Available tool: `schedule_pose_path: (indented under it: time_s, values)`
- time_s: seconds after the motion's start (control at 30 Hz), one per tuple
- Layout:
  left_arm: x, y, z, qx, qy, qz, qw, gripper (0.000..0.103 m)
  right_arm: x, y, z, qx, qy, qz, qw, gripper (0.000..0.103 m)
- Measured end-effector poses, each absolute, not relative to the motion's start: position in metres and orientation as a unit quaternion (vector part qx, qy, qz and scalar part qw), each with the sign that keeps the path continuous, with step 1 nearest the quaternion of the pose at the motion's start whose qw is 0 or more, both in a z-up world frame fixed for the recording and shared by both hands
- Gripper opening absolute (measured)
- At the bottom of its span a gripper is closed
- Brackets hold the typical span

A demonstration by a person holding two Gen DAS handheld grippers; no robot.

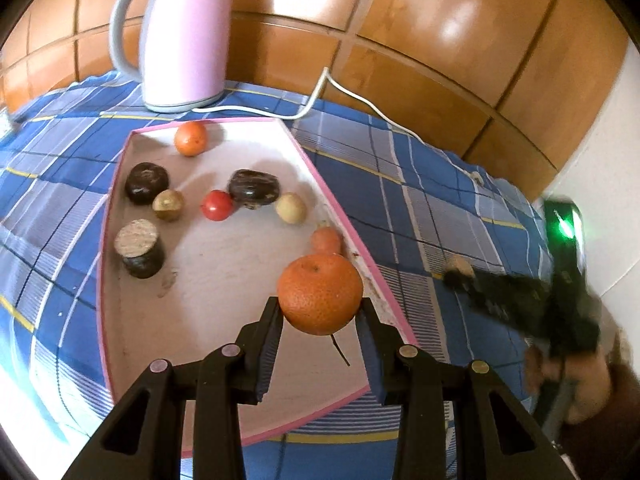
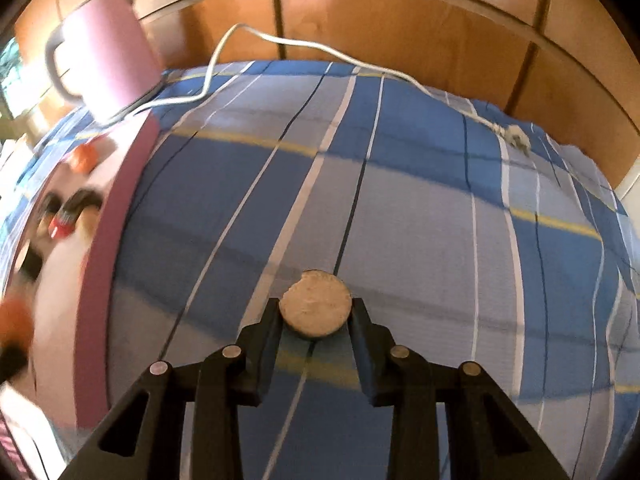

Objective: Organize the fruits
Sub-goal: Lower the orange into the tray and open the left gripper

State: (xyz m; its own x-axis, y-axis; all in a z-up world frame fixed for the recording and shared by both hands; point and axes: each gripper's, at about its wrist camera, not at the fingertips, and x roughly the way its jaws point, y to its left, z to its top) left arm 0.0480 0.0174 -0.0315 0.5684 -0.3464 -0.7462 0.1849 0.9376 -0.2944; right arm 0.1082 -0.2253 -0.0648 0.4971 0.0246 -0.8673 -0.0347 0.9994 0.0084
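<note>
My left gripper (image 1: 320, 308) is shut on a large orange (image 1: 320, 294) and holds it above the near right part of a pink-rimmed tray (image 1: 224, 280). In the tray lie a small orange (image 1: 191, 138), a red tomato (image 1: 216, 205), two dark round fruits (image 1: 146, 183), two tan fruits (image 1: 168, 205), a cut dark piece (image 1: 140, 254) and a small orange-pink fruit (image 1: 326, 241). My right gripper (image 2: 316, 316) is shut on a round tan-topped piece (image 2: 316, 304) above the blue checked cloth (image 2: 400, 220), right of the tray (image 2: 100, 280). It shows blurred in the left wrist view (image 1: 456, 274).
A pink kettle (image 1: 184, 36) stands behind the tray, its white cord (image 1: 352, 96) running right across the cloth to a plug (image 2: 516, 136). Wooden panels (image 1: 440, 40) back the table. A white wall (image 1: 600, 160) is at the right.
</note>
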Motion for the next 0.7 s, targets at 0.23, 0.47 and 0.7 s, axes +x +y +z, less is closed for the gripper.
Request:
schedule_pose_path:
  time_s: [0.23, 0.47, 0.7]
  values:
    - [0.05, 0.058, -0.04, -0.118, 0.448, -0.109, 0.88, 0.038, 0.063, -0.226, -0.063, 0.007, 0.491, 0.015, 0.871, 0.034]
    - [0.047, 0.07, -0.05, -0.121, 0.454, -0.089, 0.878, 0.038, 0.062, -0.227, -0.063, 0.019, 0.484, 0.01, 0.875, 0.034]
    - [0.06, 0.059, -0.043, -0.099, 0.444, -0.093, 0.885, 0.038, 0.061, -0.229, -0.064, 0.021, 0.482, 0.014, 0.876, 0.034]
